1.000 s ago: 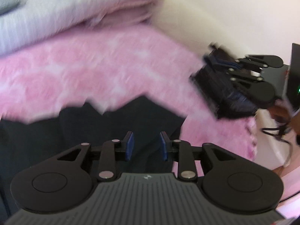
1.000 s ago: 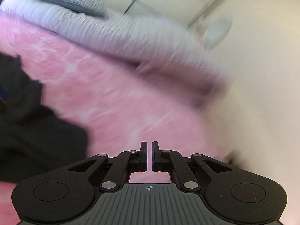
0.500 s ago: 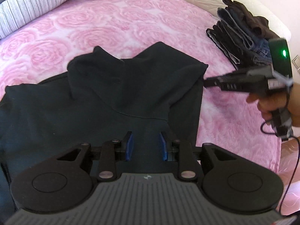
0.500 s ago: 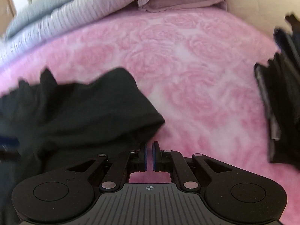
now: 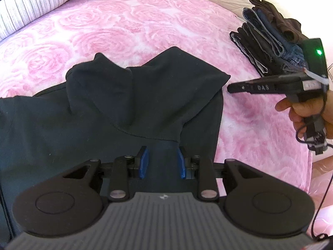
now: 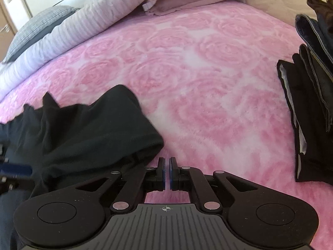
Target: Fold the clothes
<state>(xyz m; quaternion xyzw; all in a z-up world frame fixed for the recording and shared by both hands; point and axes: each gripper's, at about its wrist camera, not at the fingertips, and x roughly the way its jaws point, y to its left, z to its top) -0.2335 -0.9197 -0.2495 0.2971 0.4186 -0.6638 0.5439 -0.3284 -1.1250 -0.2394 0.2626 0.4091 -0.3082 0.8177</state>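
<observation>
Hoodie [image 5: 129,108], black, fills the centre and left of my left wrist view, lying flat on the pink rose-patterned blanket [image 5: 145,20], with its hood bunched toward the upper middle of the frame. My left gripper [image 5: 162,162] sits low in the centre of that view above the dark fabric, its blue-padded fingers [image 5: 143,162] standing apart with nothing between them; I cannot tell whether they touch the cloth below. At the right edge of the same view I see my right gripper [image 5: 231,88] side-on, held by a hand [image 5: 301,112], its tip just beside the hood's right corner; a green light glows on the unit above it. In the right wrist view the right gripper's [image 6: 166,174] fingers are drawn together with only a thin slit between the pads, gripping nothing, hovering over bare pink blanket right beside the rounded edge of the hoodie [image 6: 87,129], which occupies the lower left of that frame. A stack of folded dark clothes [image 5: 268,41], jeans among them, lies at the upper right of the left view and along the right edge of the right view [image 6: 308,114], well apart from the hoodie. A striped grey-white duvet [image 6: 68,33] and a mauve pillow [image 6: 191,2] lie along the top of the right view.
</observation>
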